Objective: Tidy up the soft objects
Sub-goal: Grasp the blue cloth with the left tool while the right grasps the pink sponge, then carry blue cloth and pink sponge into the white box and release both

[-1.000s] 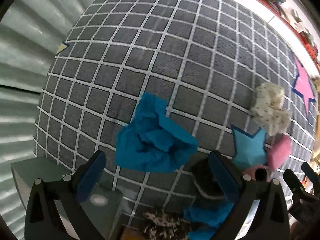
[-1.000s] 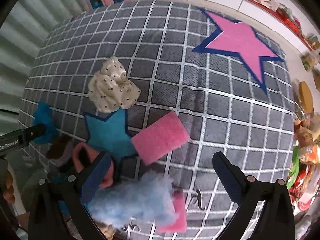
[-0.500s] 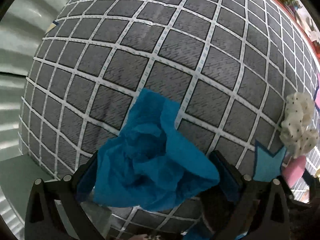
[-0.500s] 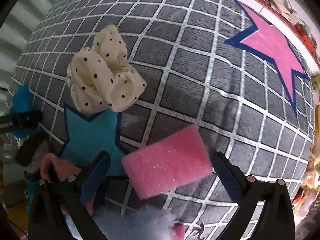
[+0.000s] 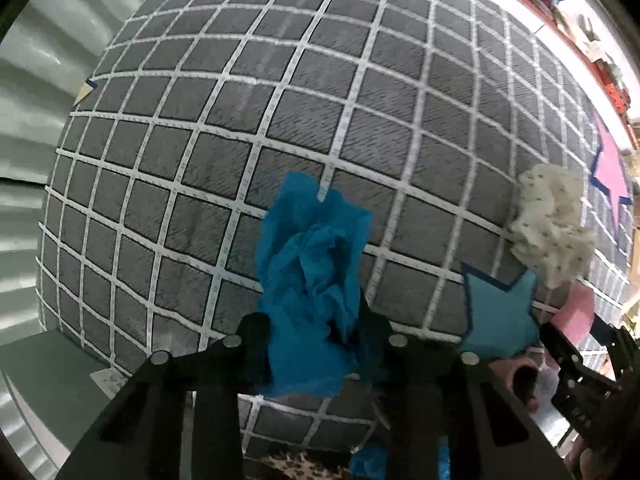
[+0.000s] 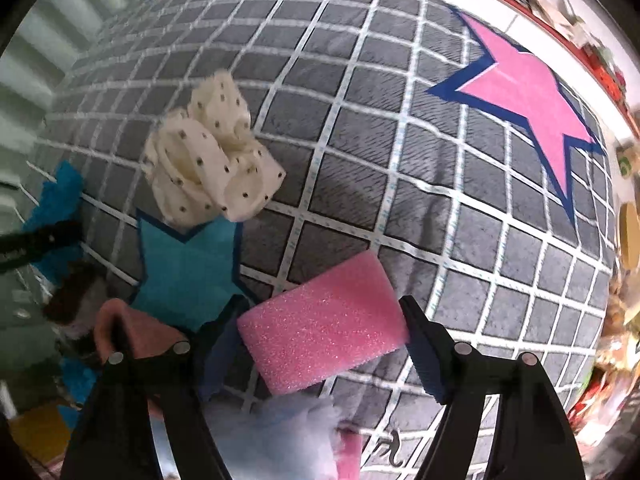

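grey white-gridded mat [image 5: 320,92] | pink star [image 6: 520,92] | corrugated green wall [image 5: 24,120]

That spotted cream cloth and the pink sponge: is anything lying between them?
In the right wrist view, only bare grey checked mat separates the spotted cream cloth from the pink sponge; the teal star patch sits just off to the side.

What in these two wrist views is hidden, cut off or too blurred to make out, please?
- Left wrist view: the lower part of the blue crumpled cloth sits behind the left gripper, whose jaws have just been closing on it.
- Left wrist view: the speckled item is cut off by the bottom edge.
- Right wrist view: the near edge of the pink sponge and whether the right gripper, just closing, presses it.
- Right wrist view: the shelf clutter is blurred.
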A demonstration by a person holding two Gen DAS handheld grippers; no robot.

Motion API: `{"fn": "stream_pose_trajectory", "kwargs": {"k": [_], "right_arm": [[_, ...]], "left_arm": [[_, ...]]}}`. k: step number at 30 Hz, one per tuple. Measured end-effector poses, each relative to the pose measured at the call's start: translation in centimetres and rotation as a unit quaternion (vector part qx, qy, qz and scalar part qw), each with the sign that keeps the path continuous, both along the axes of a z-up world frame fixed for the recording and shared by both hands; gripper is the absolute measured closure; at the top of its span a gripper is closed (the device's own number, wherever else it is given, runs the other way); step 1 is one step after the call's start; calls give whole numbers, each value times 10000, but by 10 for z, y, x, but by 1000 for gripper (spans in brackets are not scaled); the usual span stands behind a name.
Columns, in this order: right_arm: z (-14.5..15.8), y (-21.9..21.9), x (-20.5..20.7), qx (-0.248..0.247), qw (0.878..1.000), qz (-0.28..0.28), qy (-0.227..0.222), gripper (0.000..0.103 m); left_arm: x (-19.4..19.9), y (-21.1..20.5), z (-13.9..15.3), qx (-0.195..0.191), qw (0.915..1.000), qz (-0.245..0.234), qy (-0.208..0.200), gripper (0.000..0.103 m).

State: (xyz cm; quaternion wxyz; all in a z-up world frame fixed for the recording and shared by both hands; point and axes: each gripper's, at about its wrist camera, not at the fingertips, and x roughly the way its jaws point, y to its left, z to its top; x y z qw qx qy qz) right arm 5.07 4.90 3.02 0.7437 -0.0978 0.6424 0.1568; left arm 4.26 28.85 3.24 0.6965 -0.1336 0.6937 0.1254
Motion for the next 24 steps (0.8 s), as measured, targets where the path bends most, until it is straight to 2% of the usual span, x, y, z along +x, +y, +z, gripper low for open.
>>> {"fn": "stream_pose_trajectory", "kwargs": {"k": [3, 10, 12, 17, 24], "right_arm": [[20, -10, -4, 269, 9995, -177, -44, 26], [75, -29, -24, 711, 9970, -289, -130, 26], [87, -31, -35, 840, 9960, -259, -131, 26], [119, -22, -59, 1022, 9945, -43, -226, 26], [136, -22, -113, 1238, 9913, 392, -214, 26]], "left_arm": [[-4, -16, 30, 132, 9996, -123, -217, 67], [-22, -45, 101, 160, 9966, -393, -703, 67], [-37, -51, 120, 142, 9950, -512, -849, 67], [-103, -61, 143, 98, 9925, -624, -1051, 67], [-171, -81, 174, 102, 9913, -586, -1172, 67]]}}
